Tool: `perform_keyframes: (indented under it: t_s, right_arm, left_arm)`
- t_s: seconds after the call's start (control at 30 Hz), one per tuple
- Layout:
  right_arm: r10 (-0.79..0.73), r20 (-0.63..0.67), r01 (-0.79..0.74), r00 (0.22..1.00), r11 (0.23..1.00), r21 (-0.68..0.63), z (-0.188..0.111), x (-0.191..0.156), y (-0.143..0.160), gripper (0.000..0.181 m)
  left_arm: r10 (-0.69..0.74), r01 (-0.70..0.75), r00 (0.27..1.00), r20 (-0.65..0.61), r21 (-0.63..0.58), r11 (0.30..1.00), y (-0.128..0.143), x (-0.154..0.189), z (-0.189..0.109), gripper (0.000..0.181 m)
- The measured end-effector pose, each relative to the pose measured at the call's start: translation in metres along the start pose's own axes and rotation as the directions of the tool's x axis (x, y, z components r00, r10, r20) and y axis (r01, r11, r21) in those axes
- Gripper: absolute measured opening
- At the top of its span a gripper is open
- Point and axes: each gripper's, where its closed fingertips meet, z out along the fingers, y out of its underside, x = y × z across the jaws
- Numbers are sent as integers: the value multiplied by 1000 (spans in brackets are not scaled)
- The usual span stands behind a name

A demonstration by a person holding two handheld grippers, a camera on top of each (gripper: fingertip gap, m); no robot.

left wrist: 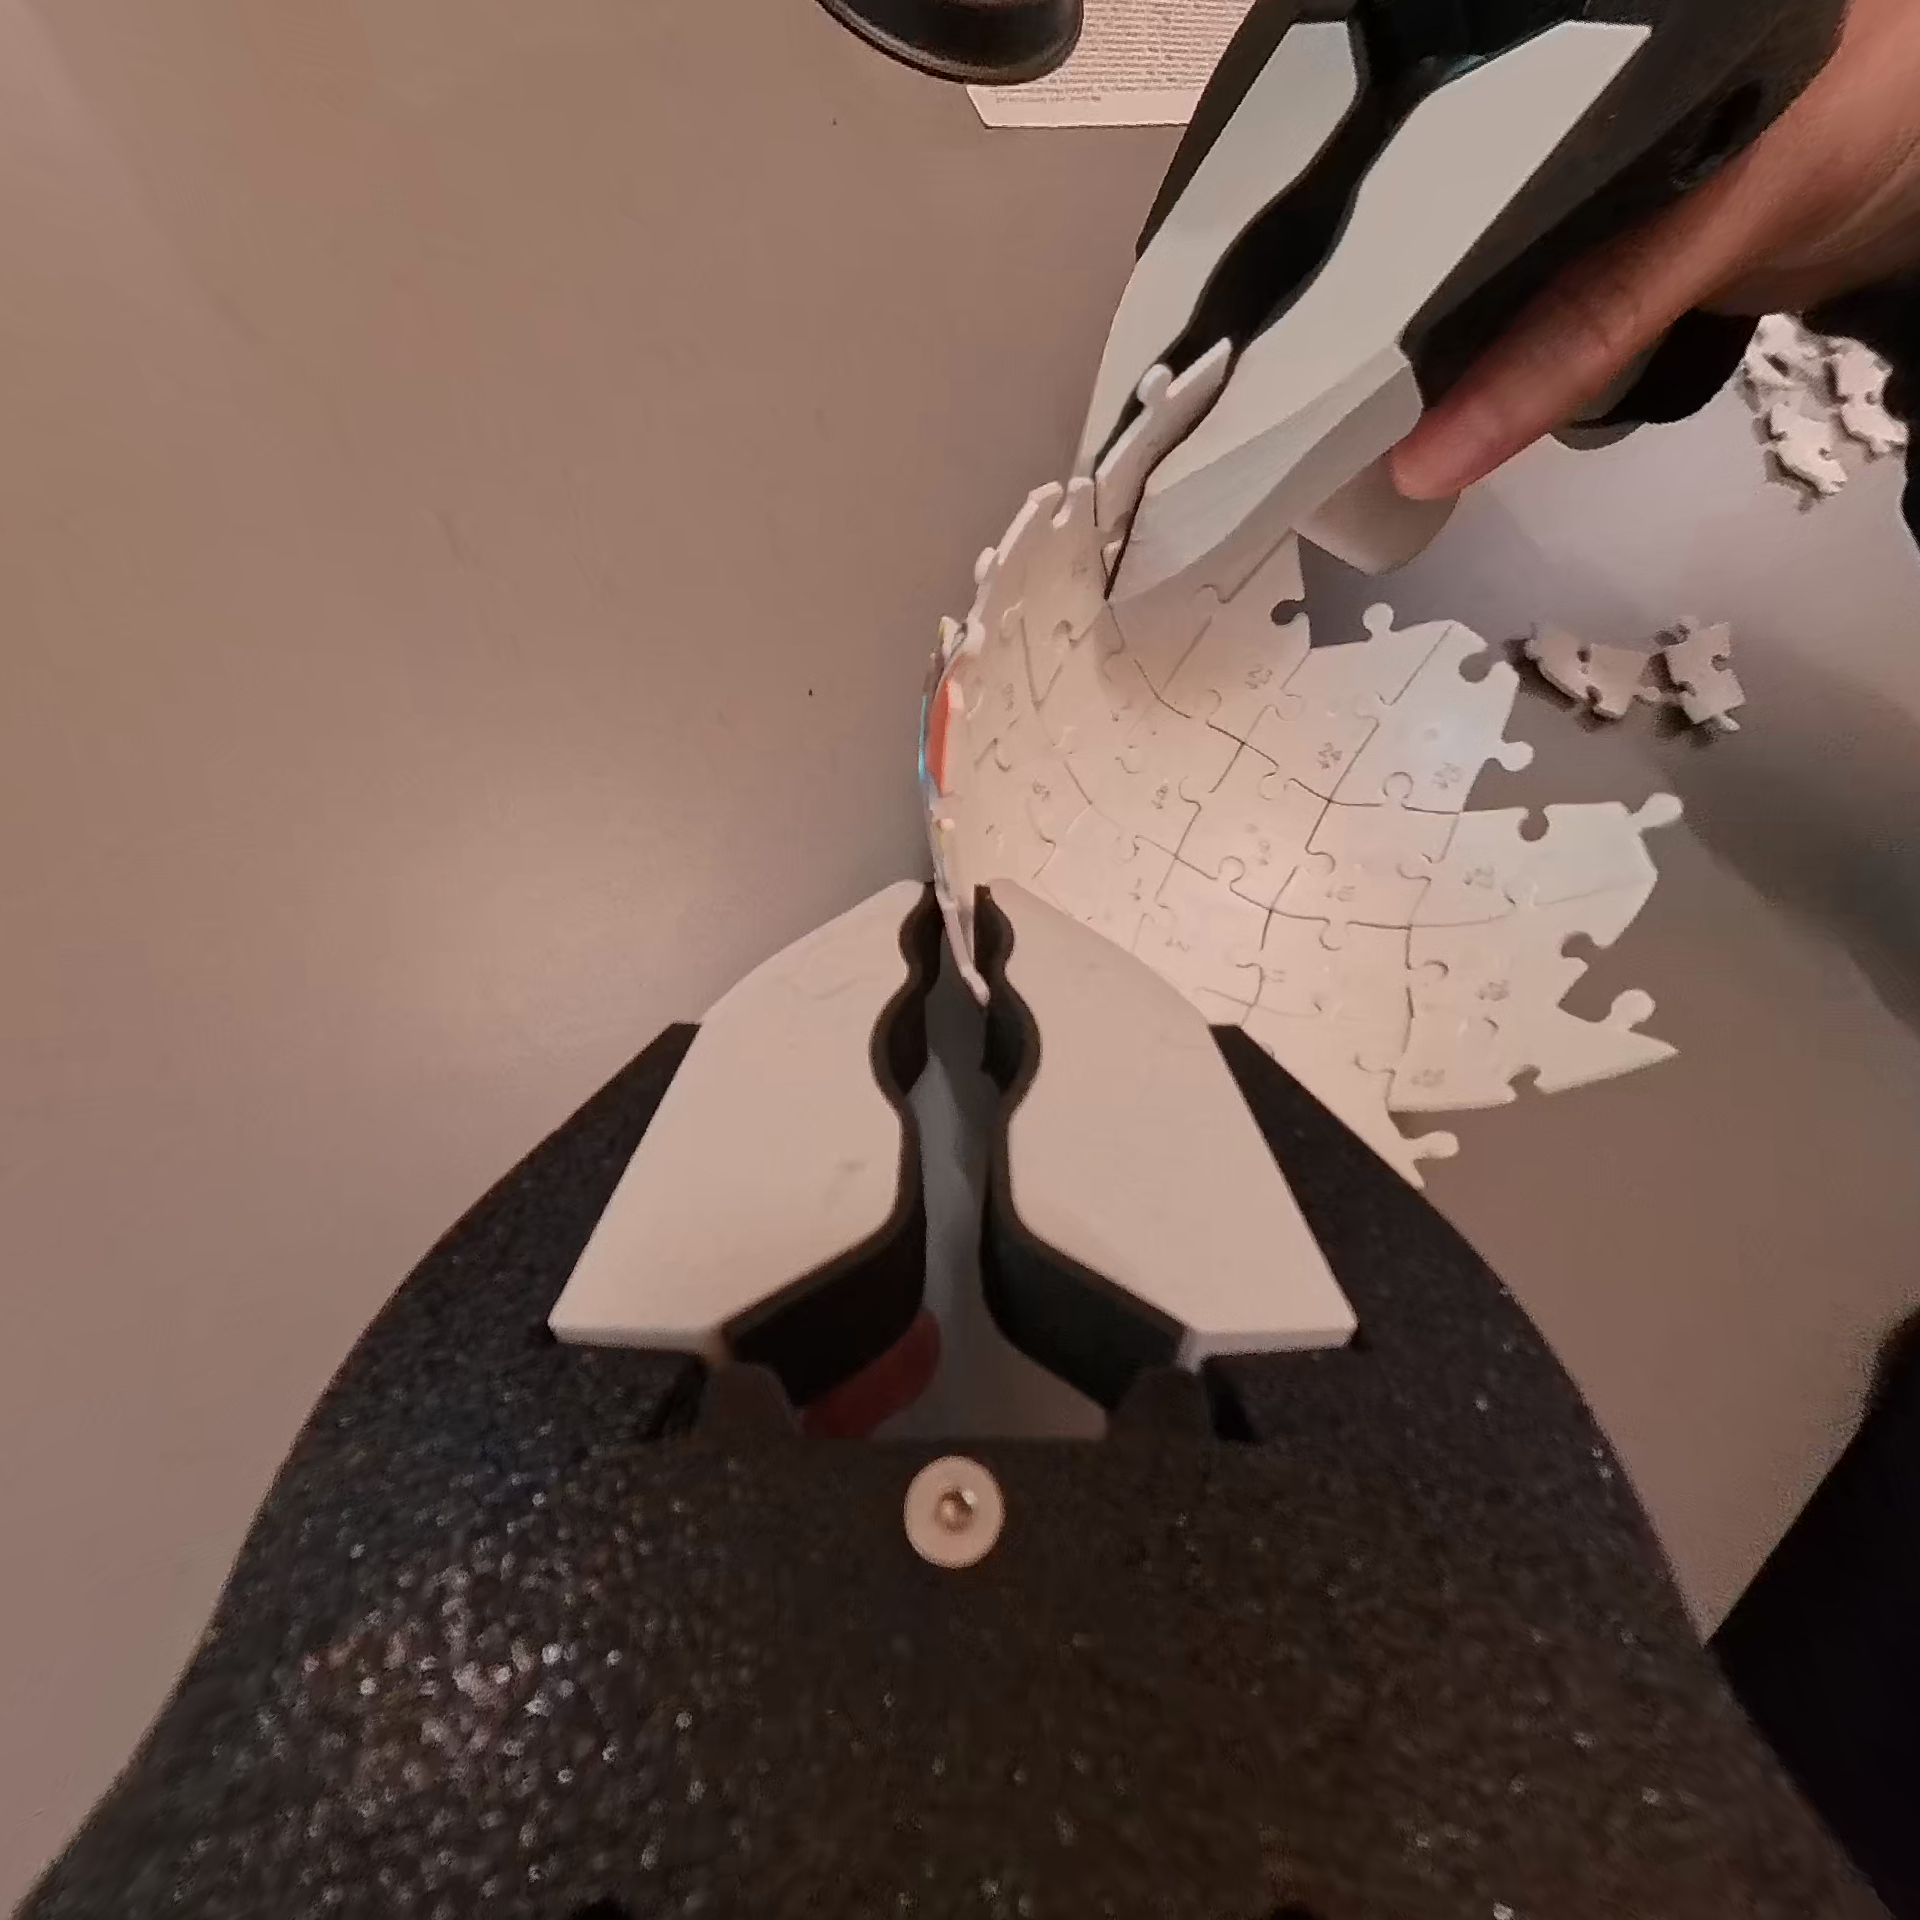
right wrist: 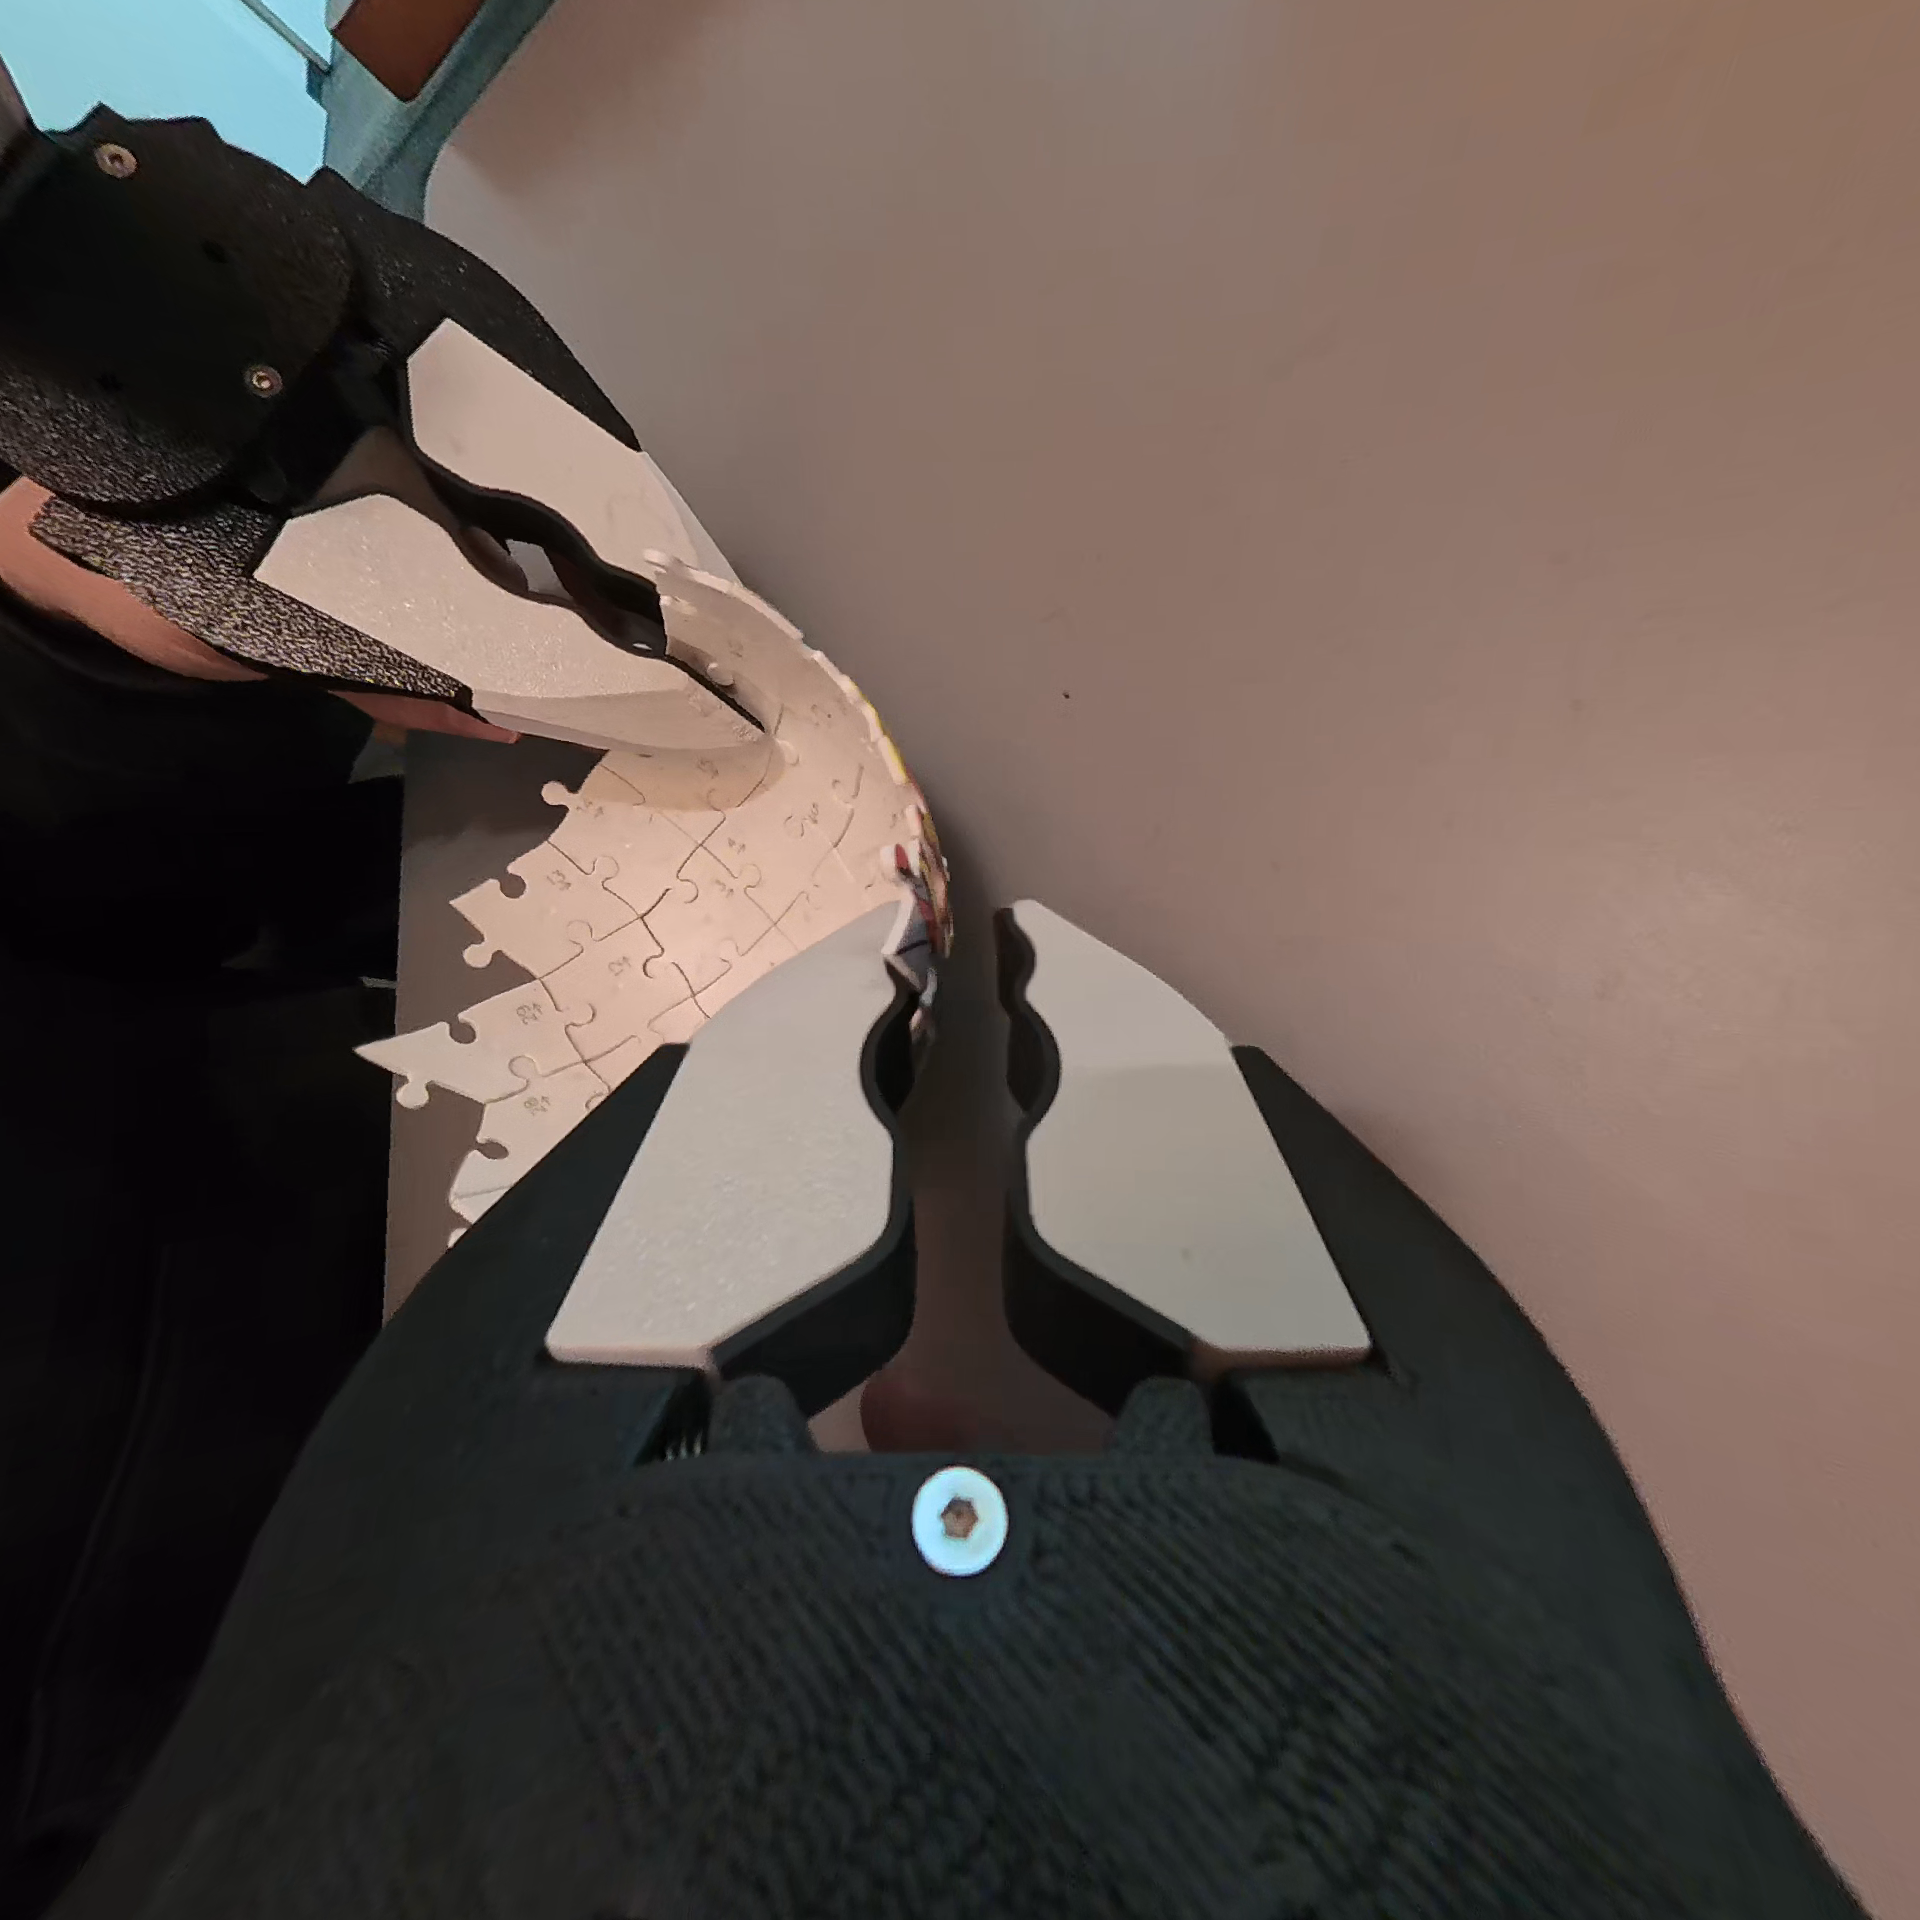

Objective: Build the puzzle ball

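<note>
Currently: fitting a rim piece, with roughly half the sphere assembled.

Grey desk [left wrist: 416, 623] carries everything. The puzzle ball [left wrist: 1299, 831] is a white bowl-shaped shell tipped on its side. Its hollow, numbered inside faces the left wrist view, and a strip of coloured print shows along the outer edge. It rests on the desk near the front edge, with a ragged rim of tabs and blanks all round.

Left hand-held gripper [left wrist: 951, 904] is clenched on the shell's near rim, one finger inside the bowl and one outside. The right wrist view shows the same clamp from the side.

Right hand-held gripper [right wrist: 951, 920] stands at the opposite stretch of rim, steered by the person's hand [left wrist: 1662, 312]. Its jaws are parted: a narrow strip of desk shows between them. The edge of a single piece [left wrist: 1169, 416] lies against one finger, seemingly not pinched. This piece sits right at the rim, tabs upward. Whether it is fully seated I cannot tell.

Loose pieces [left wrist: 1631, 665] lie in small clusters beyond the shell.

Judgement on technique:
- Keep the left clamp firm and motionless, since the shell is thin and may flex or pop a seam.
- Line up tab to blank first, then press along the shell's curve, not across it.
- Support from both faces close to the joint.
- Check the seam is flush before fetching another piece.
</note>
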Motion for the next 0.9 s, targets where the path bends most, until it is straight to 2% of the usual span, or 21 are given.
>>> perform_keyframes:
  t_s: [0.07,0.37,0.43,0.53,0.8,0.9]
  right_arm:
    - [3,13,-3,1000,1000,1,1,-2,-1,4]
    - [16,13,-16,1000,1000,7,-1,-2,0,4]
    - [22,24,-22,999,1000,16,-3,-3,0,5]
    - [38,-3,-37,999,999,32,-6,3,-1,26]
    - [15,8,-15,1000,998,59,-12,0,-2,30]
    - [-2,-19,3,1000,999,53,-13,1,-3,23]
  left_arm:
    - [9,-9,1000,5,4,1000,0,0,0,5]
    - [30,-30,999,11,22,999,-3,1,1,5]
    - [32,-32,999,12,26,999,-3,1,2,5]
    - [33,-34,999,17,38,999,-4,0,2,4]
    - [33,-33,999,18,48,998,-7,1,2,4]
    - [36,-37,999,22,48,998,-8,2,2,4]
